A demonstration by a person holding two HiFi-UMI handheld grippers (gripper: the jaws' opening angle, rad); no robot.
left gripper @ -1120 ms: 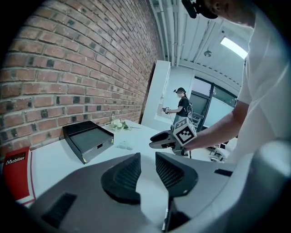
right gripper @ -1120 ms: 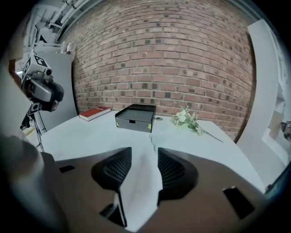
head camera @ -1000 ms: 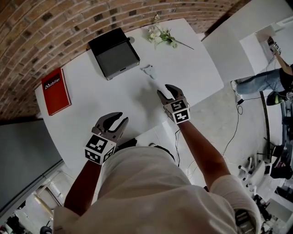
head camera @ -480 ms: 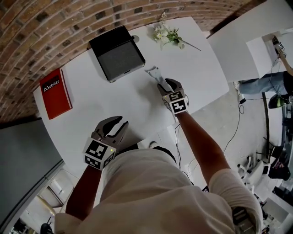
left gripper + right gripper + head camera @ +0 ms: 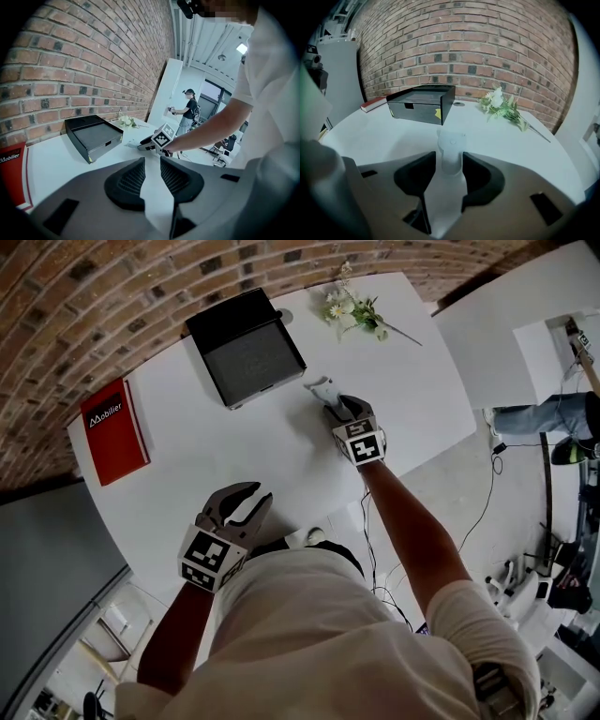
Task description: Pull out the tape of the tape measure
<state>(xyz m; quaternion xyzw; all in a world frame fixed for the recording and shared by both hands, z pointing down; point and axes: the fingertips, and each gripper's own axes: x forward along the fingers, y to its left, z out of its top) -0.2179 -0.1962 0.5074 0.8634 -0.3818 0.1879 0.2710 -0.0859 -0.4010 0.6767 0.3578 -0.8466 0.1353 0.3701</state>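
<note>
The tape measure (image 5: pixel 319 387) is a small pale grey case lying on the round white table (image 5: pixel 187 456), just in front of the black box. My right gripper (image 5: pixel 339 410) has its jaws on either side of the case's near end. In the right gripper view the tape measure (image 5: pixel 450 146) fills the gap between the fingertips of the right gripper (image 5: pixel 449 158); no squeeze shows, and the jaws stand wide. My left gripper (image 5: pixel 246 503) hovers over the table's near edge, open and empty. In its own view the left gripper (image 5: pixel 153 162) looks toward the right gripper (image 5: pixel 159 139).
A black box (image 5: pixel 246 346) sits at the back of the table, with a sprig of white flowers (image 5: pixel 354 307) to its right and a red book (image 5: pixel 114 430) at the left edge. The brick wall runs behind. A person (image 5: pixel 190 105) stands in the room beyond.
My right gripper has moved away from me and down across the table until its jaws straddle the tape measure. The left gripper has hardly shifted.
</note>
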